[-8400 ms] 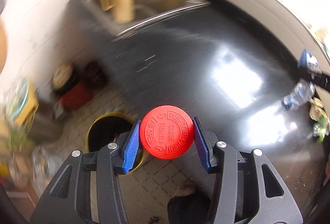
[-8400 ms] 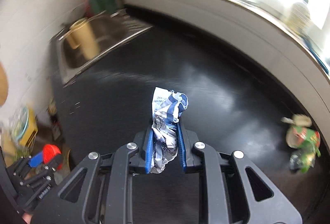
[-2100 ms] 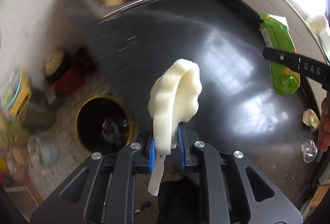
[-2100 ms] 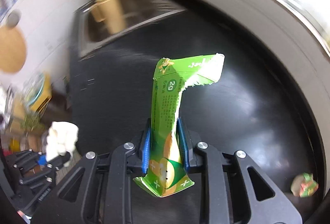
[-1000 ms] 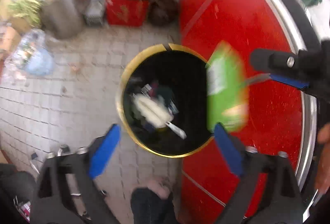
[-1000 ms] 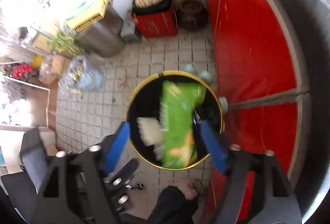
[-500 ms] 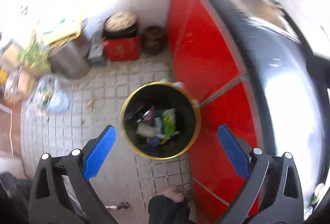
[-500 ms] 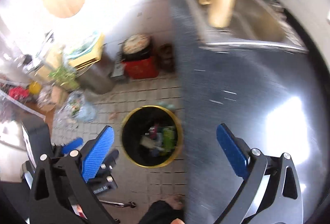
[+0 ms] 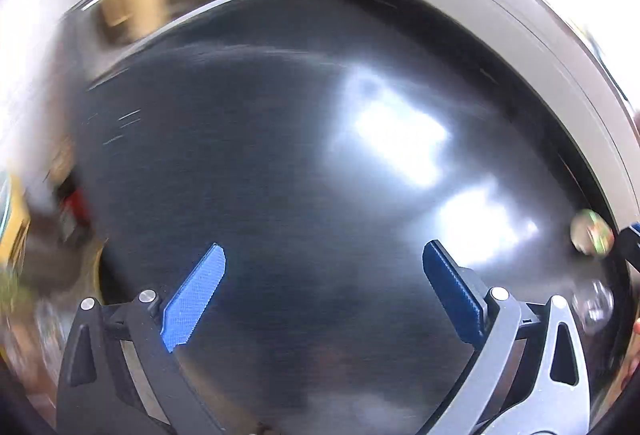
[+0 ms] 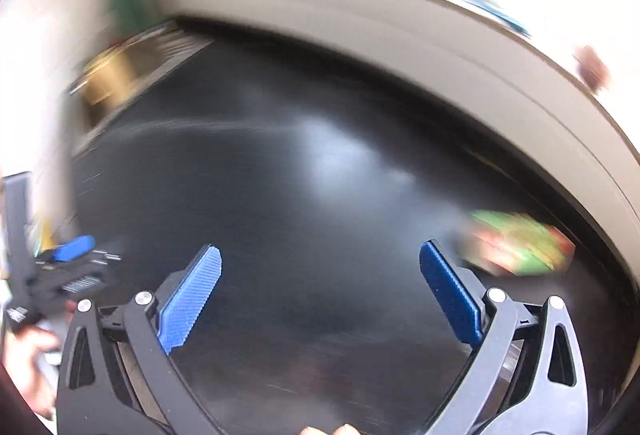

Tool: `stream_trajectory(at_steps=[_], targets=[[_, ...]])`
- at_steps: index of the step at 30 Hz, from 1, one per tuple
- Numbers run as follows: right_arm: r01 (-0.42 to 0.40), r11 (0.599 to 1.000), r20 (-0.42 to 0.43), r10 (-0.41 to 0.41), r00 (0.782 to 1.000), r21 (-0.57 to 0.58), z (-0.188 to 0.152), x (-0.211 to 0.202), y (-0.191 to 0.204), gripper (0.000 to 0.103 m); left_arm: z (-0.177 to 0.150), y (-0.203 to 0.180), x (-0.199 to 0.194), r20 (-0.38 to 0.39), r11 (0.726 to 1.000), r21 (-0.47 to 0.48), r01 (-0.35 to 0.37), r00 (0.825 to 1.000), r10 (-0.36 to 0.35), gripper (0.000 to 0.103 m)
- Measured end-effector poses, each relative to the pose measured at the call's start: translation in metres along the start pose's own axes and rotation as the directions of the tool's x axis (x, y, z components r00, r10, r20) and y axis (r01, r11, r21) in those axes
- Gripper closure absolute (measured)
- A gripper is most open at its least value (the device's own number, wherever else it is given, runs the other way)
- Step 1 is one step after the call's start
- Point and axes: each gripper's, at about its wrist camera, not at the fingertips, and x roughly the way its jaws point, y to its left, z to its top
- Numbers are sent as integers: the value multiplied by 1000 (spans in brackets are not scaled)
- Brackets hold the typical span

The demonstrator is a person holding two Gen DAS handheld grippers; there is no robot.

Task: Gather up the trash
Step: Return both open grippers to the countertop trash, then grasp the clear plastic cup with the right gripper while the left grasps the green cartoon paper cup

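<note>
Blue pads: ribbed, on both grippers; left gripper (image 9: 324,291) and right gripper (image 10: 320,291) spread wide, holding nothing.
Counter (image 9: 280,155): dark, glossy, mostly bare.
Trash left: crumpled wrapper (image 10: 520,247), green and red, blurred, near the right gripper; clear scrap (image 9: 596,305) beside it.
Progress: judged near done.

Bare dark countertop (image 10: 304,203); blurred, seemingly crumpled wrapper (image 10: 520,247) far right.
</note>
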Motion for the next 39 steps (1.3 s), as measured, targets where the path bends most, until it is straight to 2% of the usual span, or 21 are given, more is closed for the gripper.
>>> stream_trajectory(at_steps=[2,3,6,8,14,16,21,27,28,29,30,31,34,36,39], targets=[[105,986,-19,-104,994,132,-24,-5,-71,7,3,-38,5,-14,996,80,32,999,-30,7],[125,975,-38,-120,992,184,-34,-6,-94,7,5,-58,7,-22,991,124,45,999,-42,7],[150,915,-105,-119,987,375,-73,-5,-160,7,7,-108,14,-47,969,236,72,997,-63,7],[157,893,-122,-116,986,421,-87,-3,-178,7,7,-128,16,-58,957,280,77,996,-63,7],[104,853,-139,-37,990,512,-103,17,-189,7,-2,-173,33,-130,885,458,83,991,-25,7],[69,846,-130,1,992,529,-105,27,-193,7,-3,-184,33,-139,867,491,87,990,-20,7],[31,837,-132,50,990,546,-94,48,-197,13,3,-194,34,-137,847,526,78,991,-6,7],[33,824,-143,58,988,566,-86,55,-206,14,19,-208,46,-150,822,564,80,989,7,7],[35,827,-147,58,987,561,-84,56,-207,17,21,-212,48,-152,819,569,82,988,6,7],[34,831,-149,60,987,556,-82,58,-208,37,22,-216,50,-155,814,574,87,988,3,7],[34,833,-158,64,985,552,-81,60,-208,65,23,-218,52,-158,811,579,89,987,4,7],[32,831,-161,70,985,555,-81,62,-210,72,24,-222,55,-162,805,586,92,987,5,7],[-3,811,-150,112,982,585,-83,64,-219,78,27,-234,62,-179,785,609,112,984,-2,7],[6,812,-146,98,984,584,-88,58,-224,82,29,-248,67,-189,766,630,132,982,-13,7],[36,784,-135,62,989,620,-102,46,-239,83,25,-281,69,-207,713,678,181,977,-51,7]])
